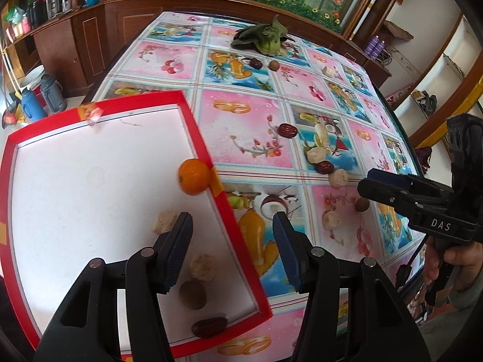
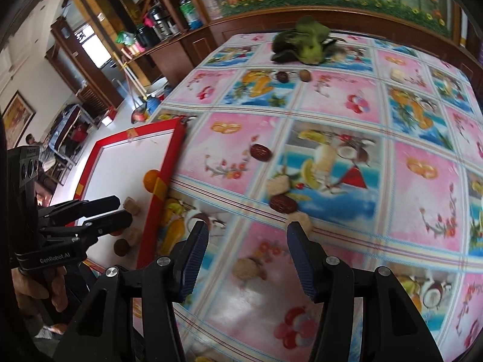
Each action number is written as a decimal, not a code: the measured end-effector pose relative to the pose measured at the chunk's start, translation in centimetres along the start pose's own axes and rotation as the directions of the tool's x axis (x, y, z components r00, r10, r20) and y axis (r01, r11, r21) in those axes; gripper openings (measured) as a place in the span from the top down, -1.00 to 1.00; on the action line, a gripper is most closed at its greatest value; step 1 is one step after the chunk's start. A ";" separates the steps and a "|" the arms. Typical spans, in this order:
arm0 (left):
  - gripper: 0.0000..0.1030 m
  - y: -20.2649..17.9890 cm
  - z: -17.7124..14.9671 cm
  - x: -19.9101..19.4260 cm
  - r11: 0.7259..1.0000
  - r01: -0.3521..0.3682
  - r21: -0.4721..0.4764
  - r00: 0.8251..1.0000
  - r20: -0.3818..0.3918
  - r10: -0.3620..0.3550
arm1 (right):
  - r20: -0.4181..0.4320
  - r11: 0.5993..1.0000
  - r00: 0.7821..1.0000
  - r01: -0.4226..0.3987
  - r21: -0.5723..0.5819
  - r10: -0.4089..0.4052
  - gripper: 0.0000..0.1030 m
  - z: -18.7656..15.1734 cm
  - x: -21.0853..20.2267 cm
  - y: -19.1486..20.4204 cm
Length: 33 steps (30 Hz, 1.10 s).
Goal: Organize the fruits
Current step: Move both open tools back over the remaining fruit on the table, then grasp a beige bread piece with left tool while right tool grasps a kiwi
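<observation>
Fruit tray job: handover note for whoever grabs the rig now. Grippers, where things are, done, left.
Left gripper: open, empty, over the red tray's right edge.
Right gripper: open, empty, above the table.
Done: orange, two pale chunks, a brown nut and a date lie in the tray.
Left: dates, pale chunks and nuts scattered on the table; the greens sit at the far end.
</observation>
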<state>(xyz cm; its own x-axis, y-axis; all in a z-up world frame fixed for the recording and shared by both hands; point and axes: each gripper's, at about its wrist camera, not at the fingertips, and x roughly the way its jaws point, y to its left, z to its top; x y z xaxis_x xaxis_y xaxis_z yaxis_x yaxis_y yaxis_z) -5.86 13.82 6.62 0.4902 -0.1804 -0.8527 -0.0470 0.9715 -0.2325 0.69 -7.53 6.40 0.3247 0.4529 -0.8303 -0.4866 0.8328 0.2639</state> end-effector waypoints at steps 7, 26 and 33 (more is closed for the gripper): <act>-0.04 -3.2 1.7 1.7 0.997 0.050 0.066 0.999 -0.024 -0.049 | -0.007 0.996 0.999 0.036 0.087 -0.036 -0.09 -2.0 -1.1 -3.0; -0.04 -11.6 -1.0 6.6 0.946 0.144 0.292 0.978 -0.186 -0.092 | -0.063 0.993 0.997 0.060 0.097 -0.054 0.09 -4.2 -0.7 -5.0; 0.12 -11.9 -0.8 7.7 0.948 0.135 0.289 0.978 -0.194 -0.080 | -0.097 0.994 0.991 0.098 0.050 -0.092 0.37 -3.7 1.2 -4.6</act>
<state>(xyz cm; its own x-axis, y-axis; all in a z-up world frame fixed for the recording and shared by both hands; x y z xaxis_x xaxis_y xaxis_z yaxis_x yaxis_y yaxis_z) -2.25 0.77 2.43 0.3138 -0.2836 -0.9061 0.2728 0.9410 -0.2001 0.37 -12.00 2.34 0.2883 0.3411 -0.8947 -0.4110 0.8880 0.2061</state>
